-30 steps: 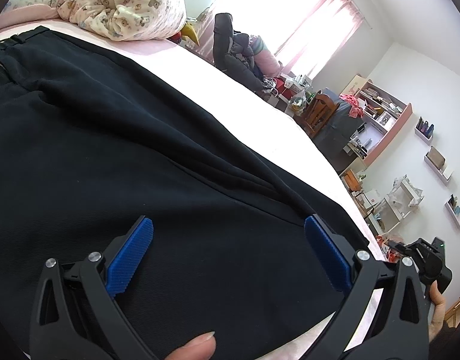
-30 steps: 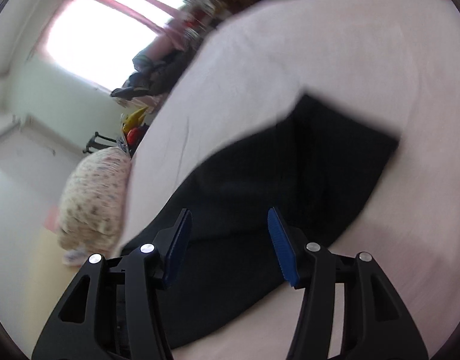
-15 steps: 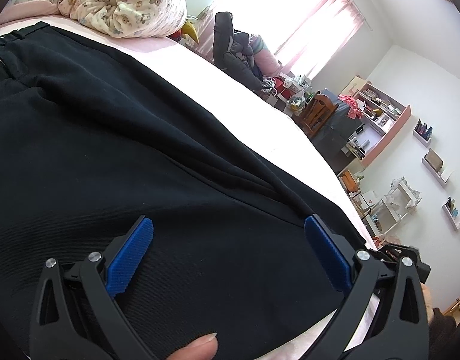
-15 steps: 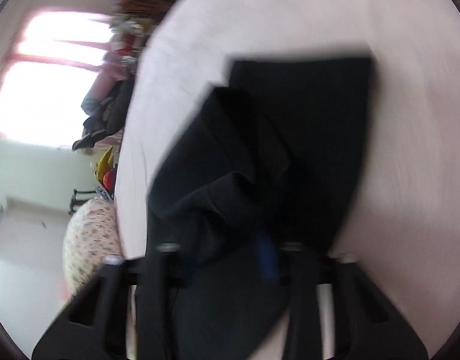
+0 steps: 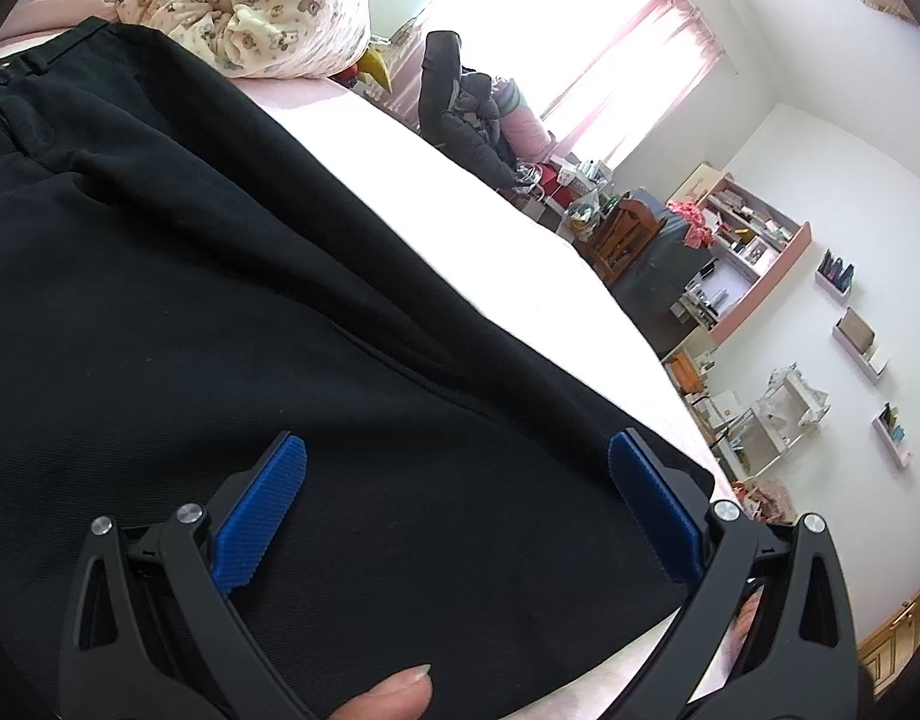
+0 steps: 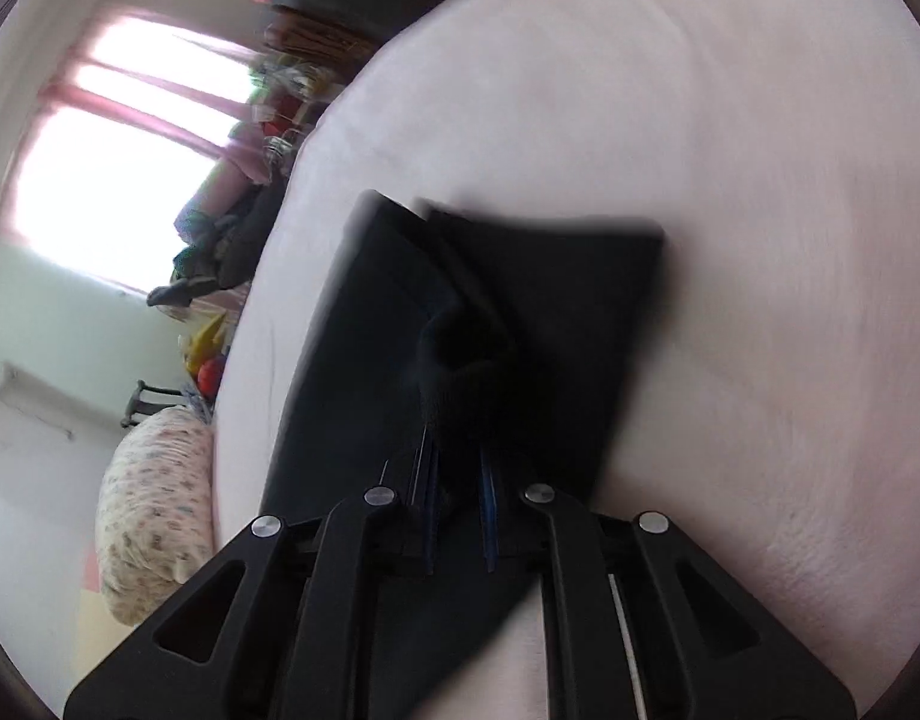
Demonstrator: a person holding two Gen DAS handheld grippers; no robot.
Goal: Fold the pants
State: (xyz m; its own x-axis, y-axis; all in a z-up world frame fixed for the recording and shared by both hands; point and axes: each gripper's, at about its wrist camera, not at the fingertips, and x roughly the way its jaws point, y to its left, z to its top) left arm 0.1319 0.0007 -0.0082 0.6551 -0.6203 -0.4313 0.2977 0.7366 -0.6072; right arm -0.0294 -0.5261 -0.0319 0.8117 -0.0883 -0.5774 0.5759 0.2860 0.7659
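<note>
Pants (image 6: pixel 490 312) pinched near the leg end by the right tongs (image 6: pixel 457 516), clenched on a bunched ridge of black cloth. Left tongs (image 5: pixel 457 510) released, jaws wide apart over the flat fabric, nothing gripped. Garment lies lengthwise on the pink bed (image 5: pixel 520 240), waistband far left by a printed quilt (image 5: pixel 250 0). Judgement: fold just begun; leg end not yet carried over.

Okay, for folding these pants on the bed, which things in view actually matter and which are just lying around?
Part of the job:
- black pants
- right gripper, shut on a bunch of the pants' fabric
- left gripper, open above the pants
- pink bed sheet they lie on

Just lying about:
- bear-print quilt
- chair piled with clothes
- pink shelf unit
</note>
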